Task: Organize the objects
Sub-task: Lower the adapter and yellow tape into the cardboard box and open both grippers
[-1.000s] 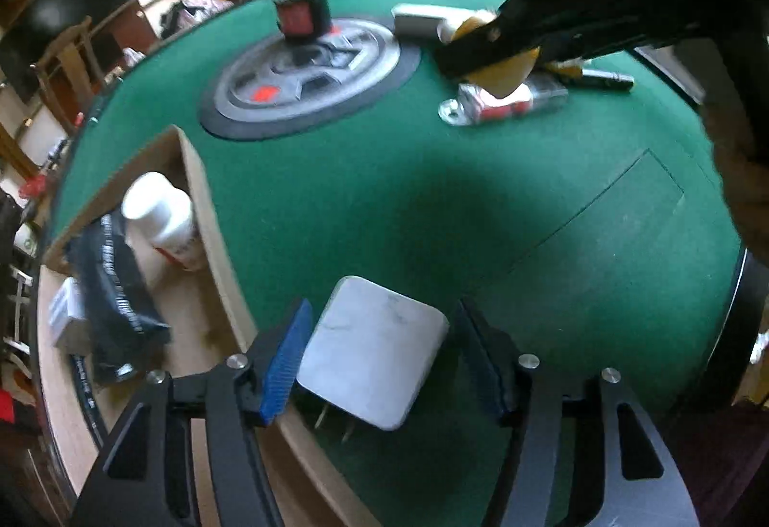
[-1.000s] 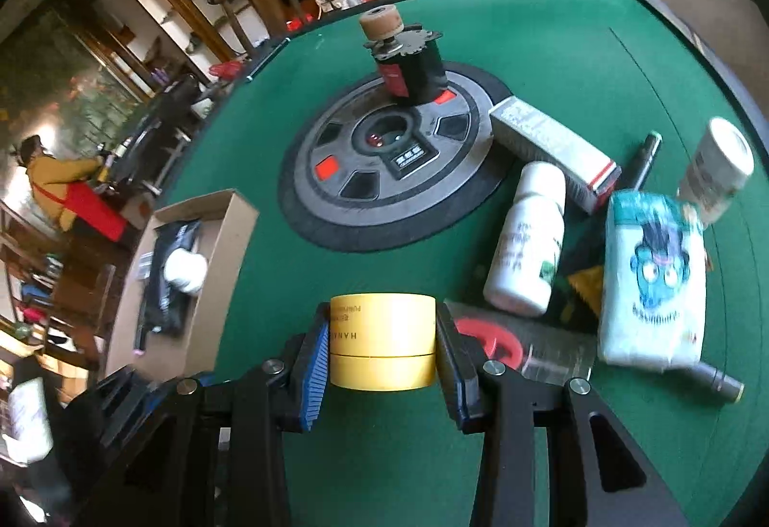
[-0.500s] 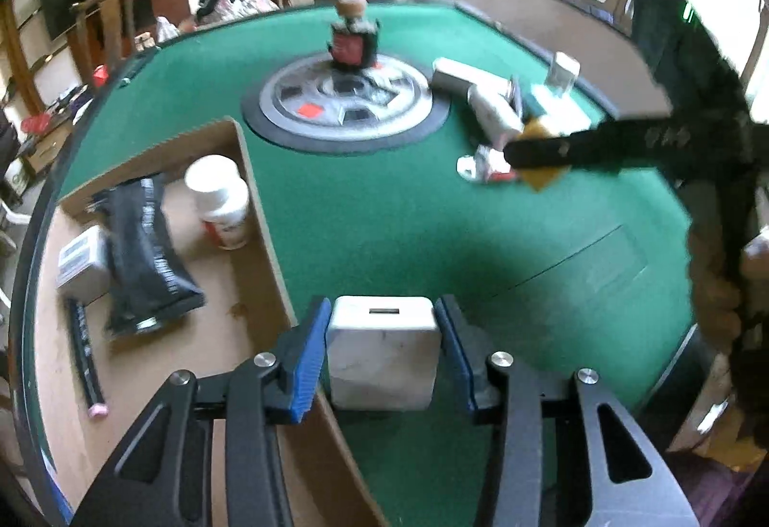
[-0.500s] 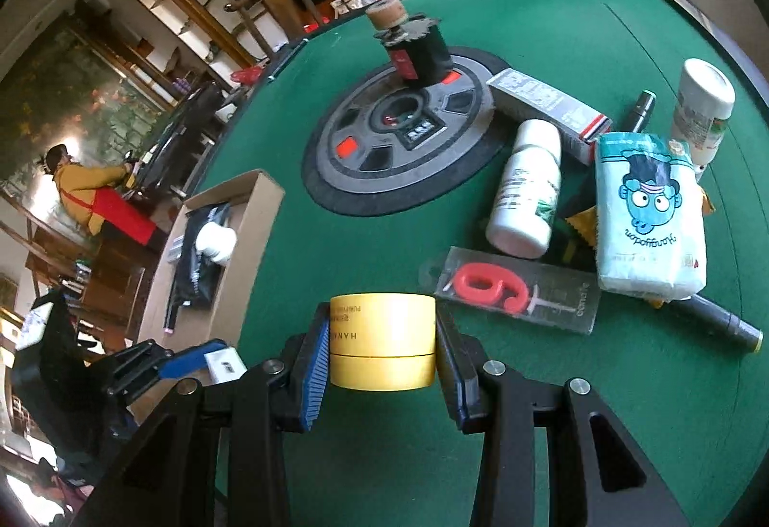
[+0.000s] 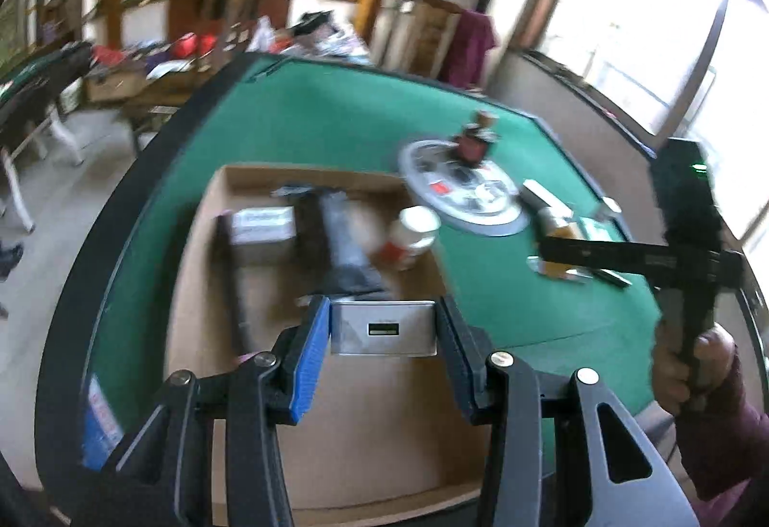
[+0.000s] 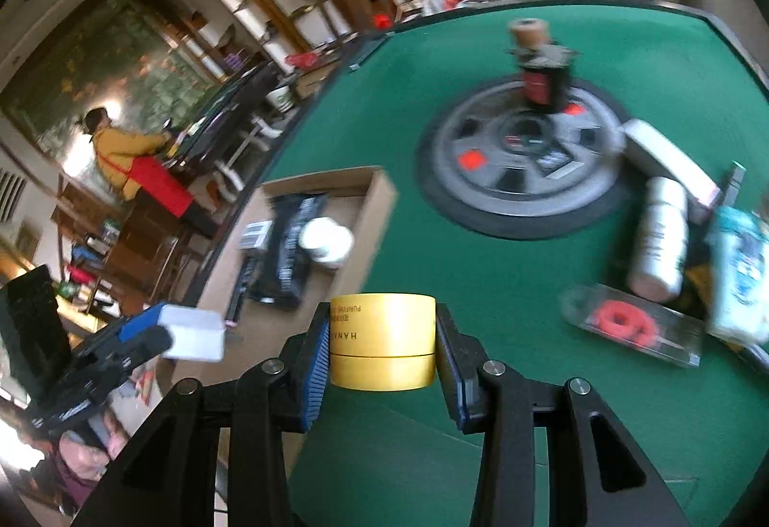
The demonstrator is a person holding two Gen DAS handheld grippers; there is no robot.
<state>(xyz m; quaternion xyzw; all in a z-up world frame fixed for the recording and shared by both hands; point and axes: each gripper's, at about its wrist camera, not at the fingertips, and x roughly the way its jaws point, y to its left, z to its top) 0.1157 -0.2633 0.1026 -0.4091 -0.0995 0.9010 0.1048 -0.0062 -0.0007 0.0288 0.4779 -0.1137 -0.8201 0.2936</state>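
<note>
My left gripper (image 5: 383, 330) is shut on a white charger block (image 5: 383, 328), its USB port facing me, held above the floor of the open cardboard box (image 5: 365, 411). From the right wrist view that same block (image 6: 194, 332) hangs over the box (image 6: 379, 209) at the left. My right gripper (image 6: 382, 342) is shut on a yellow tape roll (image 6: 382, 342), lifted over the green felt just right of the box. The box holds a black pouch (image 5: 336, 243), a white jar (image 5: 413, 233), a small white carton (image 5: 262, 229) and a dark pen (image 5: 230, 272).
A grey round disc (image 6: 524, 161) with a black-and-red device (image 6: 545, 80) lies mid-table. To its right lie a white bottle (image 6: 661, 248), a long white carton (image 6: 668, 156), a tissue pack (image 6: 740, 277) and a red "6" candle pack (image 6: 629, 325). A person (image 6: 125, 161) sits far left.
My left gripper closed on the charger block, lifted it off the felt and carried it left over the box while rolling level. My right gripper rose and drifted left with the tape roll.
</note>
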